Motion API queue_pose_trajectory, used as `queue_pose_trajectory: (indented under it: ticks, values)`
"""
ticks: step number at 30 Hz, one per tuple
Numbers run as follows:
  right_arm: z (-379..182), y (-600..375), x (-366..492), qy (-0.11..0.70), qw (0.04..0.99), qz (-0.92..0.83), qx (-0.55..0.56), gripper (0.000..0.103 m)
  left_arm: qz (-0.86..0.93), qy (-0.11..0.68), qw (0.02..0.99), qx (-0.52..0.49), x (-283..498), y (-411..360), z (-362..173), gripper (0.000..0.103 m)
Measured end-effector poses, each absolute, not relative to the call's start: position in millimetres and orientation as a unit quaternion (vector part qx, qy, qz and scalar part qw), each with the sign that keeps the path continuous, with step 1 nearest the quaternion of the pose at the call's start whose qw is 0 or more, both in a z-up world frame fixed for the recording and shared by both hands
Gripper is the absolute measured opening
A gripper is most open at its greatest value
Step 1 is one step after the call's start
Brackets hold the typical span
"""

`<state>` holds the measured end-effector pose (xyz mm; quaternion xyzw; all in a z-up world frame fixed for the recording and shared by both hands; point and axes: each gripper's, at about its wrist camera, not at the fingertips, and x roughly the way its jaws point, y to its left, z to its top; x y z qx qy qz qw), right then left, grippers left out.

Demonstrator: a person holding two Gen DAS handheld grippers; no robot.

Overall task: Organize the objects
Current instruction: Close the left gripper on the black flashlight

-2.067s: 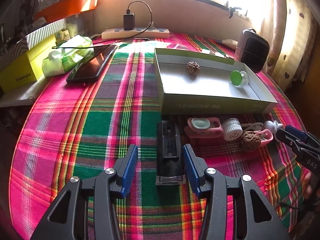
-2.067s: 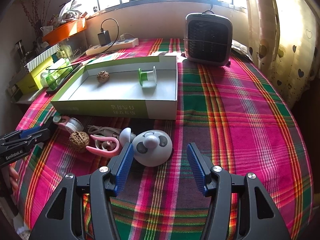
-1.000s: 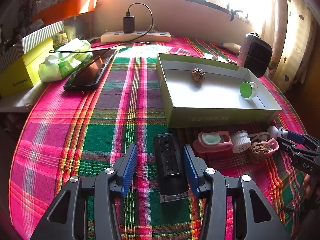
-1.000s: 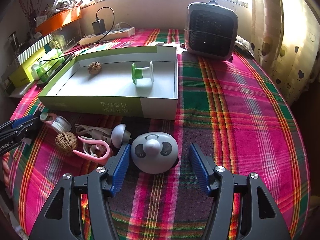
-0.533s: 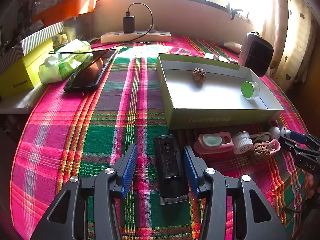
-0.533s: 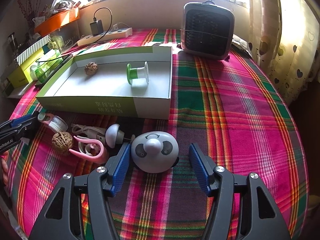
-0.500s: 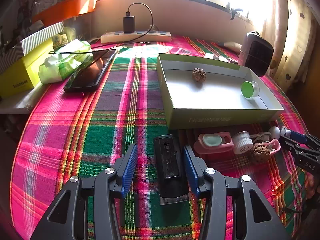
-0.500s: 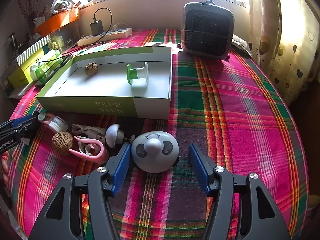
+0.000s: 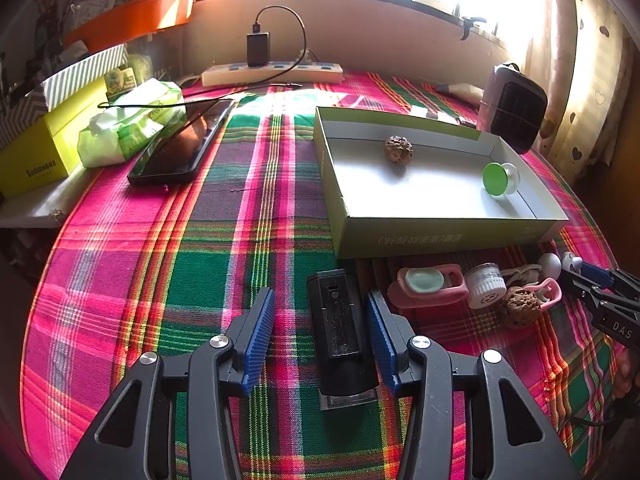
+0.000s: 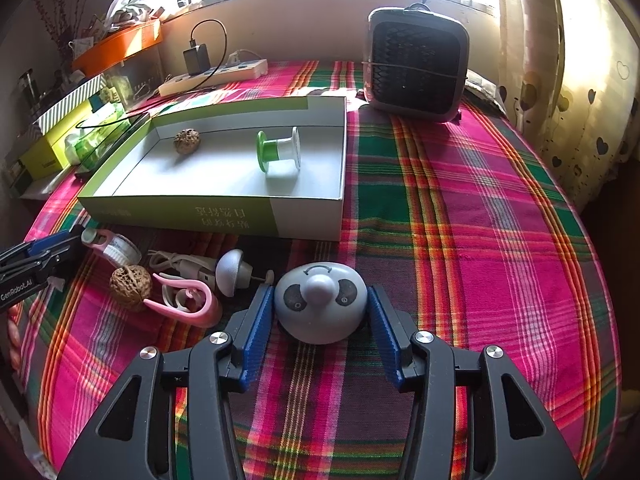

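A black rectangular device (image 9: 340,332) lies on the plaid cloth between the fingers of my left gripper (image 9: 319,296), which is open; the device sits closer to the right finger. My right gripper (image 10: 319,292) is closing its jaws on a grey panda-faced dome (image 10: 320,300), and both blue pads touch its sides. The green-and-white box (image 10: 224,216) behind holds a walnut (image 10: 187,141) and a green spool (image 10: 278,152). In front of the box lie a second walnut (image 10: 130,282), a pink hook (image 10: 188,306), a white mushroom-shaped piece (image 10: 230,270), a pink case (image 9: 428,284) and a small white jar (image 9: 486,290).
A small fan heater (image 10: 416,68) stands at the back right. A power strip (image 9: 272,72) with a charger, a dark phone (image 9: 184,144), a wipes pack (image 9: 128,124) and a yellow box (image 9: 40,152) line the back left. Curtains hang on the right.
The right gripper's jaws have narrowed until the pads meet the panda-faced dome. The left gripper and the black device have not moved.
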<state>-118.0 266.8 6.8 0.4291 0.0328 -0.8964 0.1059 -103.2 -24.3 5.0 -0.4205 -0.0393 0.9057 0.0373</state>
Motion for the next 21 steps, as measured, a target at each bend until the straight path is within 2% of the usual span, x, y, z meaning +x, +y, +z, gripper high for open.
queue_pose_trajectory:
  ticks: [3, 8, 10, 21]
  values:
    - [6.8, 267.5, -117.9, 0.031, 0.105, -0.897, 0.429, 0.049, 0.906, -0.039, 0.034, -0.420, -103.3, -25.1, 5.1, 0.042]
    - [7.5, 268.2, -117.7, 0.029, 0.107, -0.898, 0.427, 0.049, 0.906, -0.043, 0.025, -0.419, -103.7, -31.7, 5.0, 0.028]
    - [7.8, 267.8, -116.9, 0.029, 0.107, -0.898, 0.426, 0.049, 0.907, -0.041, 0.022, -0.420, -103.4, -32.4, 5.0, 0.026]
    - [8.3, 269.4, -115.7, 0.024, 0.109, -0.899, 0.424, 0.049, 0.907, -0.039, 0.021, -0.420, -102.7, -32.4, 4.9, 0.025]
